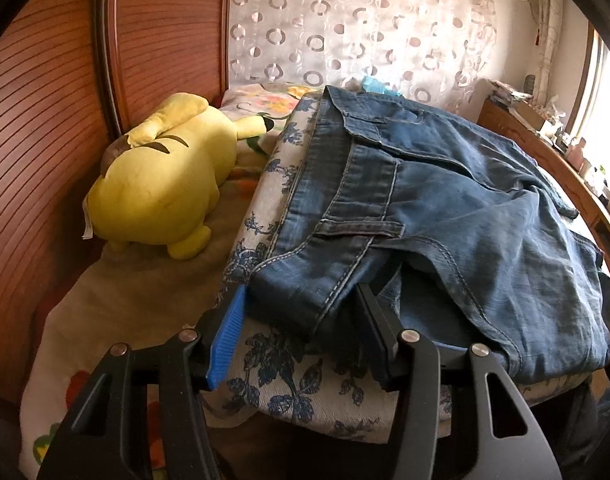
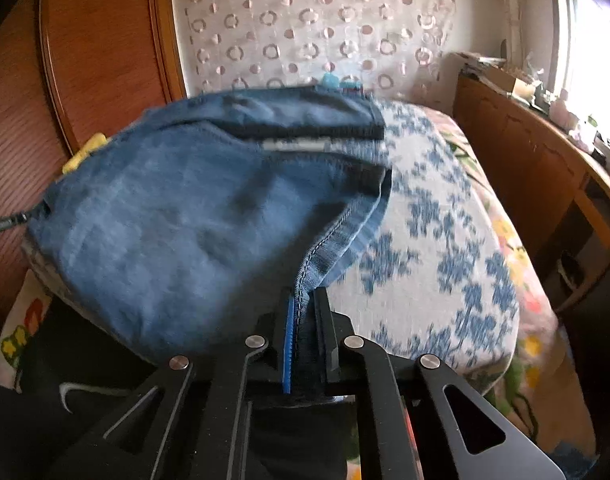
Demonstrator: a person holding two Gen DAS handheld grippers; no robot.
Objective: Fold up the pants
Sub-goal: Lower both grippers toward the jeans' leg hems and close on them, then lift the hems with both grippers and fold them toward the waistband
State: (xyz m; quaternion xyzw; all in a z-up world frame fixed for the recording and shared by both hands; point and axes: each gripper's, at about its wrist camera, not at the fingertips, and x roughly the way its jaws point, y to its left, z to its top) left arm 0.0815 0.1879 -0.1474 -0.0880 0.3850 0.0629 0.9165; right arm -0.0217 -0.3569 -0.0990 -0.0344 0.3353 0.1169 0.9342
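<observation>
My right hand-held gripper (image 2: pixel 303 300) pinches a stitched edge of the jeans (image 2: pixel 193 220), lifting it above the floral cushion (image 2: pixel 437 272). My left hand-held gripper (image 1: pixel 301 304), half open, straddles the jeans' waistband corner on that cushion, unpinched. A yellow plush toy (image 1: pixel 157 184) lies left of the cushion.

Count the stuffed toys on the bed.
1. A yellow plush toy lies left of the jeans, against the wooden headboard. The lifted denim hides most of it in the right wrist view; others could be hidden.
</observation>
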